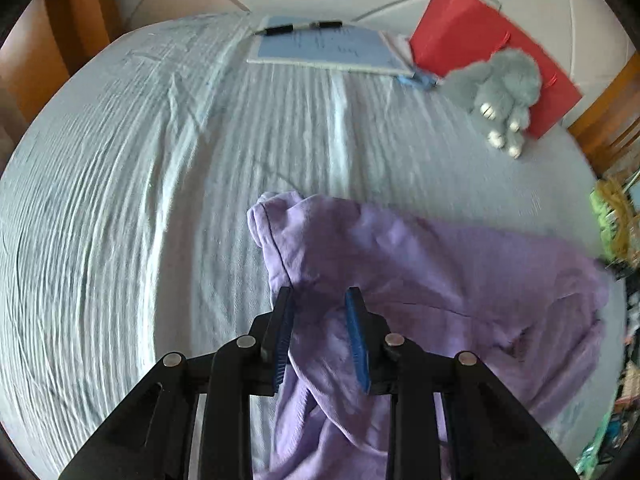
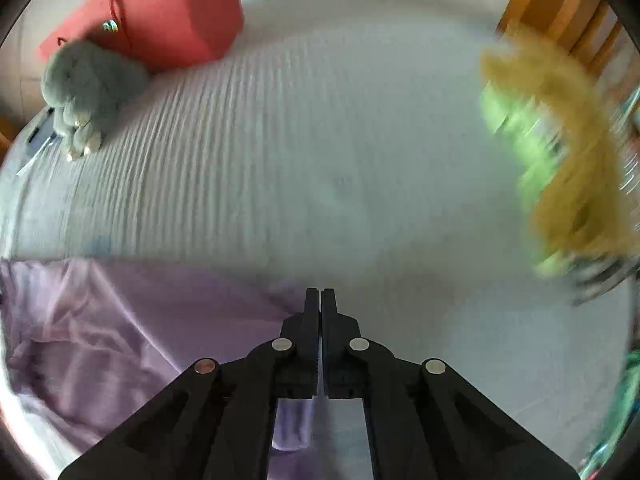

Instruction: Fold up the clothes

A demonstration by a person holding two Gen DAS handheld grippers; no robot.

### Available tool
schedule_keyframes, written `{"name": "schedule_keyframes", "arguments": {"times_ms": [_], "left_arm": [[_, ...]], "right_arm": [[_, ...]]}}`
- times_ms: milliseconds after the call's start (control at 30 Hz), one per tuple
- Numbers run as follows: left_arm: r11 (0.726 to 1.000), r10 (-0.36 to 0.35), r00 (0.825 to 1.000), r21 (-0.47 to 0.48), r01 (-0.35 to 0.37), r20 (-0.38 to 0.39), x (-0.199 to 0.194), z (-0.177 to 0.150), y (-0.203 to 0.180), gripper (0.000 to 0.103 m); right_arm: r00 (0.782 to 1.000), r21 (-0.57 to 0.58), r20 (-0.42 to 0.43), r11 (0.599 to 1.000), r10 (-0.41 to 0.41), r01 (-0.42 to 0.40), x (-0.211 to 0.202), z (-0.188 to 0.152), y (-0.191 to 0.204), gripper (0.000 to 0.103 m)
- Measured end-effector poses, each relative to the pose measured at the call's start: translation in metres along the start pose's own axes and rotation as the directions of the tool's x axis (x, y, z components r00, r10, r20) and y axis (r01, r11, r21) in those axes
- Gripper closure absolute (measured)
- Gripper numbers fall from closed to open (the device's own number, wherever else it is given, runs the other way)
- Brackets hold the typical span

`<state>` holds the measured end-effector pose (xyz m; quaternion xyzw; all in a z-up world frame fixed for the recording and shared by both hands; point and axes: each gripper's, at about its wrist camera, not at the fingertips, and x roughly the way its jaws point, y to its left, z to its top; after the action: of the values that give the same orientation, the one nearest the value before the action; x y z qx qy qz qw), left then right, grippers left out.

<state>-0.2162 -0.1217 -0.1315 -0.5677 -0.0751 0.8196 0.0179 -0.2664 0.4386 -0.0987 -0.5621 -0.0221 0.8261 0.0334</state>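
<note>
Garment: lilac top [image 1: 420, 280] is lying crumpled on the pale blue ribbed sheet [image 1: 120, 200], sleeve end pointing up the bed.
Left gripper [image 1: 320, 300]: blue pads are sitting partly apart, purple cloth bunching between them; can't tell if they're actually pinching it.
Right gripper [image 2: 320, 294]: jaws are sitting fully together at the top's edge, no cloth showing between the tips.
Background: grey plush bunny [image 1: 504, 96] is leaning on a red paper bag [image 1: 472, 44], near a clipboard [image 1: 320, 46].

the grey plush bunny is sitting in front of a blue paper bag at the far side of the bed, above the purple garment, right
Not quite: the bag is red, not blue. The left wrist view shows the grey plush bunny in front of a red paper bag at the far side of the bed, beyond the purple garment. The right wrist view shows the same red bag.
</note>
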Motion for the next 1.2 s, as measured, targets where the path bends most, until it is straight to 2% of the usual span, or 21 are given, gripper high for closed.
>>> {"name": "schedule_keyframes", "arguments": {"times_ms": [67,167,200,267,333,400,433,467,500,567,633,700,733,767,833,867,1033,1067,1100,1133,1200], "left_arm": [[1.000,0.017,1.000,0.012,-0.017,0.015,0.002,-0.002,-0.001,0.077],[0.999,0.016,1.000,0.027,-0.017,0.016,0.002,-0.003,0.000,0.077],[0.999,0.015,1.000,0.032,-0.016,0.017,0.002,-0.003,0.000,0.076],[0.999,0.016,1.000,0.040,-0.017,0.019,0.001,-0.003,0.000,0.075],[0.999,0.017,1.000,0.045,-0.018,0.022,0.000,-0.004,0.003,0.074],[0.998,0.023,0.999,0.050,-0.024,0.024,0.000,-0.004,0.003,0.074],[0.998,0.026,0.999,0.054,-0.028,0.025,0.000,-0.005,0.002,0.074],[0.998,0.030,0.999,0.058,-0.032,0.025,0.001,-0.006,0.001,0.074],[0.997,0.035,0.999,0.064,-0.037,0.026,0.003,-0.004,-0.001,0.074],[0.996,0.046,0.999,0.077,-0.048,0.029,0.008,-0.001,-0.004,0.073],[0.993,0.066,0.997,0.092,-0.069,0.028,0.009,-0.001,-0.007,0.070],[0.996,0.067,0.998,0.066,-0.067,0.010,0.005,-0.001,-0.005,0.069],[0.997,0.051,0.999,0.051,-0.052,0.012,0.000,-0.002,-0.005,0.069],[0.998,0.023,1.000,0.051,-0.023,0.019,-0.007,-0.006,-0.008,0.069],[0.998,-0.035,0.999,0.052,0.033,0.033,-0.021,-0.012,-0.014,0.066],[0.997,-0.064,0.997,0.055,0.061,0.039,-0.027,-0.016,-0.017,0.065],[0.971,-0.150,0.988,0.191,0.141,0.029,-0.038,-0.046,-0.058,0.060],[0.963,-0.153,0.988,0.225,0.145,0.018,-0.037,-0.052,-0.066,0.060],[0.960,-0.132,0.991,0.247,0.129,-0.005,-0.031,-0.059,-0.072,0.060],[0.956,-0.110,0.994,0.270,0.113,-0.026,-0.025,-0.065,-0.078,0.060],[0.945,-0.064,0.996,0.316,0.082,-0.068,-0.013,-0.077,-0.089,0.060]], "right_arm": [[0.994,0.066,0.071,0.995,-0.078,0.074,-0.013,0.006,-0.021,0.103],[0.997,0.169,0.048,0.983,0.063,-0.070,-0.014,0.008,-0.050,0.100],[0.992,0.179,0.030,0.976,0.123,-0.127,-0.013,0.006,-0.053,0.091],[0.980,0.172,-0.008,0.966,0.198,-0.194,-0.009,0.000,-0.049,0.046],[0.969,0.184,-0.046,0.956,0.242,-0.230,0.001,-0.008,-0.043,0.039],[0.958,0.188,-0.085,0.949,0.273,-0.254,0.012,-0.012,-0.036,0.043],[0.962,0.165,-0.100,0.958,0.253,-0.235,0.016,-0.013,-0.032,0.085],[0.985,0.084,-0.098,0.988,0.139,-0.131,0.015,-0.013,-0.025,0.103],[0.996,0.003,-0.086,1.000,0.024,-0.024,0.015,-0.014,-0.018,0.103],[0.985,-0.119,-0.046,0.980,-0.164,0.158,0.013,-0.015,-0.008,0.103],[0.994,-0.030,-0.046,0.995,-0.100,0.099,0.010,-0.016,-0.026,0.103],[1.000,0.024,-0.017,1.000,0.019,-0.019,-0.005,-0.022,-0.030,0.098],[0.997,0.034,-0.008,0.996,0.080,-0.079,-0.012,-0.028,-0.028,0.086],[0.990,0.044,-0.004,0.990,0.138,-0.137,-0.017,-0.034,-0.026,0.058],[0.975,0.058,-0.014,0.973,0.223,-0.222,-0.020,-0.046,-0.019,0.022],[0.972,0.064,-0.025,0.971,0.234,-0.232,-0.017,-0.048,-0.013,0.021],[0.973,0.063,-0.053,0.973,0.225,-0.222,-0.003,-0.056,0.016,0.025],[0.976,0.044,-0.060,0.977,0.211,-0.209,0.000,-0.056,0.020,0.059],[0.978,0.025,-0.066,0.980,0.197,-0.196,0.002,-0.056,0.025,0.085],[0.980,0.006,-0.072,0.983,0.183,-0.183,0.005,-0.056,0.029,0.098],[0.989,-0.014,-0.077,0.992,0.128,-0.129,0.007,-0.055,0.031,0.098]]}}
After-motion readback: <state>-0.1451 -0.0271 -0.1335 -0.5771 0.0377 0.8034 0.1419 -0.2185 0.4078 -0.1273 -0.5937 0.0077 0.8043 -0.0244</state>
